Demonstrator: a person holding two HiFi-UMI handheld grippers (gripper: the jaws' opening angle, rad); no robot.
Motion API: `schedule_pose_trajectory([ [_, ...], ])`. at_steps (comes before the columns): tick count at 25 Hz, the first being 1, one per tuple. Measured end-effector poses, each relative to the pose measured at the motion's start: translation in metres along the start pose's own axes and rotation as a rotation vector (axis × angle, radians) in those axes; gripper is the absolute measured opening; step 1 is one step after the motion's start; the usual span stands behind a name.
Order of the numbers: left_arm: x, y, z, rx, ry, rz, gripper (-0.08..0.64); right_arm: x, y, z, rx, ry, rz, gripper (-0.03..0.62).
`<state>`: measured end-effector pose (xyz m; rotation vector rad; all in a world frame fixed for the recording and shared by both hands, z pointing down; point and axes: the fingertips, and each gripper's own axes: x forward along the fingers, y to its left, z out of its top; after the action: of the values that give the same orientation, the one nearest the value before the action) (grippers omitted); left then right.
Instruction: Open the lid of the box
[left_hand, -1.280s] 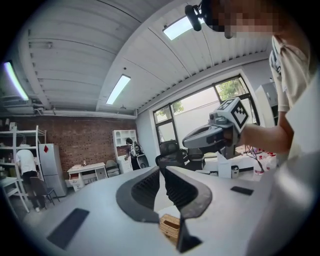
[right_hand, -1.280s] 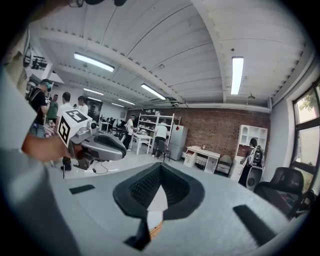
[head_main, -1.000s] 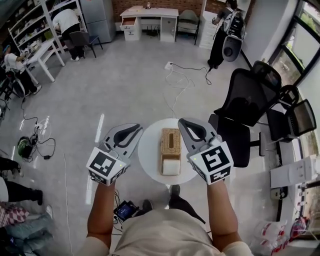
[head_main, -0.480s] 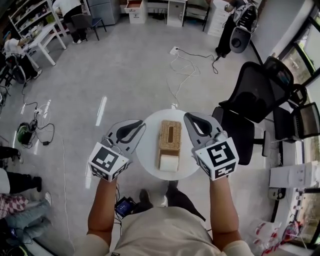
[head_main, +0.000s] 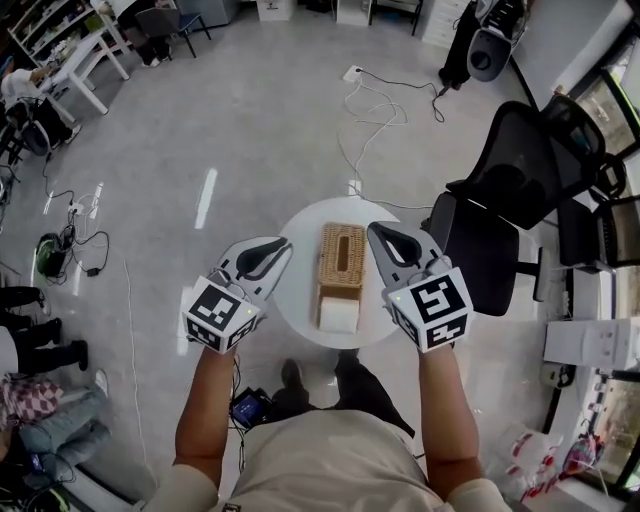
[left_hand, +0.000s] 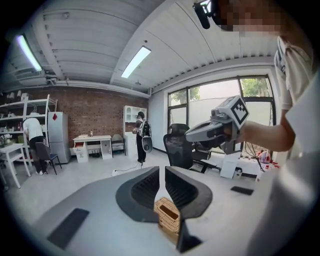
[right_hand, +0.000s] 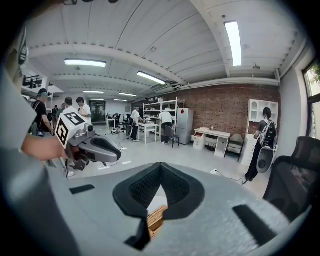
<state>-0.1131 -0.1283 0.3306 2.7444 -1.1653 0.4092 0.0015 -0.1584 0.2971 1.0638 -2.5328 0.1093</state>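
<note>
A woven wicker box (head_main: 341, 254) lies lengthwise on a small round white table (head_main: 300, 290). Its lid has a slot, and something white (head_main: 338, 314) sits at its near end. My left gripper (head_main: 284, 243) hovers just left of the box, its jaws drawn to a thin slit with nothing between them. To the right of the box, my right gripper (head_main: 374, 231) is shut and empty. The box (left_hand: 167, 217) shows below the left gripper (left_hand: 161, 169) in its own view. In the right gripper view, the box (right_hand: 155, 217) peeks under the right gripper (right_hand: 160, 167). Neither gripper touches the box.
A black office chair (head_main: 500, 200) stands close to the table's right side. White cables (head_main: 385, 100) trail over the grey floor beyond. A small device (head_main: 250, 408) lies on the floor by my feet. People work at desks (head_main: 60, 70) far left.
The head view has tilted down, so the table and box sit higher in the picture. Both grippers stay on either side of the box, shut as before.
</note>
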Motion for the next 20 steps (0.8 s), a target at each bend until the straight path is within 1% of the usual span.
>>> schedule_pose_trajectory([
  [5,0.016,-0.019,-0.041,-0.074,0.054,-0.052,0.035,0.003,-0.004,-0.049,0.074,0.057,0.005,-0.007],
  [7,0.02,-0.026,-0.049,-0.087,0.066,-0.065,0.035,0.001,-0.01,-0.058,0.11,0.055,0.001,-0.007],
  [9,0.021,-0.027,-0.05,-0.098,0.068,-0.067,0.035,0.001,-0.016,-0.06,0.124,0.05,-0.004,-0.006],
  [14,0.022,0.001,-0.05,-0.103,0.073,-0.036,0.035,0.014,-0.029,-0.055,0.109,0.048,-0.016,-0.006],
  [20,0.035,0.024,-0.071,-0.119,0.101,-0.028,0.035,0.037,-0.044,-0.073,0.109,0.077,-0.029,-0.006],
])
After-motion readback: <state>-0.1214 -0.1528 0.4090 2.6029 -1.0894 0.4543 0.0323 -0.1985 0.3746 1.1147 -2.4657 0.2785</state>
